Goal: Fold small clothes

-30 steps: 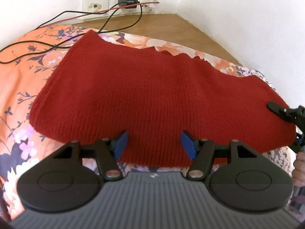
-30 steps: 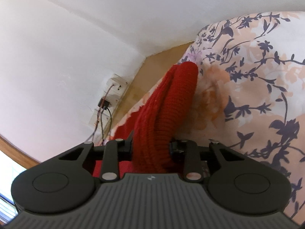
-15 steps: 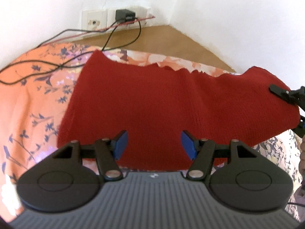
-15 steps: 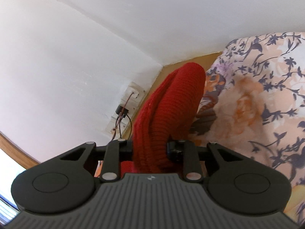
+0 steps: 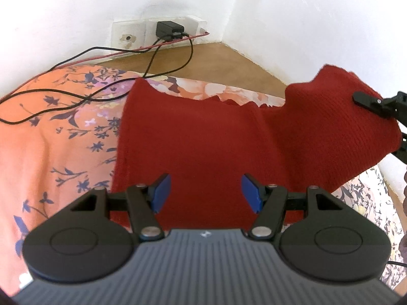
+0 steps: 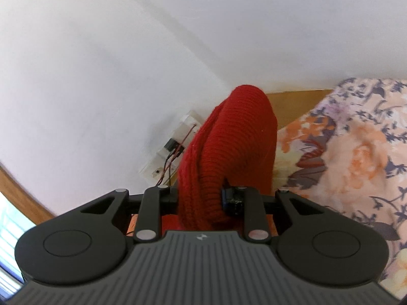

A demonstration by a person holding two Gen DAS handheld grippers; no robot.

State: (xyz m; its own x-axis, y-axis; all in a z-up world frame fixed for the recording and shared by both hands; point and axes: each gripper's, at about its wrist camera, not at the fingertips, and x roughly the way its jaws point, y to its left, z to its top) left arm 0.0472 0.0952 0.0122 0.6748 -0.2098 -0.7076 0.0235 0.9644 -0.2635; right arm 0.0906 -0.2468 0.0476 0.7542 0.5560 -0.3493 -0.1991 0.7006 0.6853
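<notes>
A red knitted garment (image 5: 203, 137) lies across the floral bedsheet (image 5: 51, 139). Its right end is lifted off the bed, pinched by my right gripper (image 5: 381, 109), which shows at the right edge of the left wrist view. In the right wrist view my right gripper (image 6: 201, 198) is shut on a thick fold of the red knit (image 6: 234, 147), which rises up between the fingers. My left gripper (image 5: 204, 193) hovers open over the near edge of the garment, blue pads apart, nothing between them.
A wall socket with a black charger (image 5: 169, 29) and trailing black and red cables (image 5: 76, 96) sits at the back left, cables running over the sheet. White walls meet in a corner behind a wooden ledge (image 5: 229, 63). A hand shows at the far right edge (image 5: 404, 193).
My right gripper has lifted the garment's right end higher off the bed and carried it leftward. The left gripper's view has shifted right along the garment's near edge; it stays open.
</notes>
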